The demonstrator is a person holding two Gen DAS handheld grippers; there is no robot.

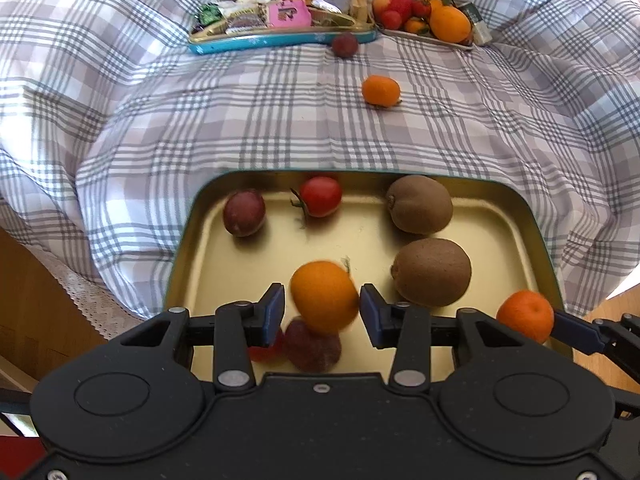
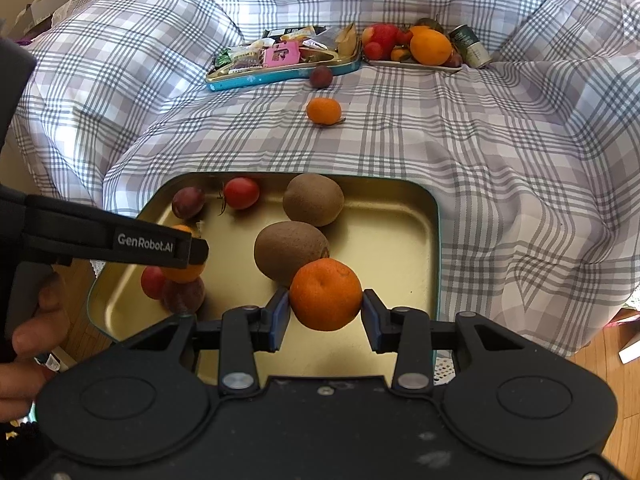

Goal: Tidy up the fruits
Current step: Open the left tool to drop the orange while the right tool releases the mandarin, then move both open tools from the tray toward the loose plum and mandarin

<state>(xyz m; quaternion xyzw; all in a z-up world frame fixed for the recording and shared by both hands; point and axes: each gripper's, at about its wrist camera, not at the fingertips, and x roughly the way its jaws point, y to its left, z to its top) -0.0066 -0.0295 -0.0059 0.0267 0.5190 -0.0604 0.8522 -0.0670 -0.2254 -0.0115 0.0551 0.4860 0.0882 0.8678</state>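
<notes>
Looks like someone's home imo, prob a living rm or bedroom. Everything sits on a soft, rumpled plaid sheet point(image 2: 480, 140) in grey and lilac checks, thrown over something cushioned w/ puffy sides. Wood floor point(image 2: 600, 380) shows at the edges, plus a bit of lace cloth point(image 1: 84, 300). A blue tin of wrapped snacks point(image 1: 280, 36) & a plate of mixed fruit point(image 1: 424, 32) at the back. Very domestic, no lab or shop gear.

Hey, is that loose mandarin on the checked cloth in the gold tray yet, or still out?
Out. The mandarin lies on the cloth, well beyond the tray's far rim, near the snack tin.
</notes>
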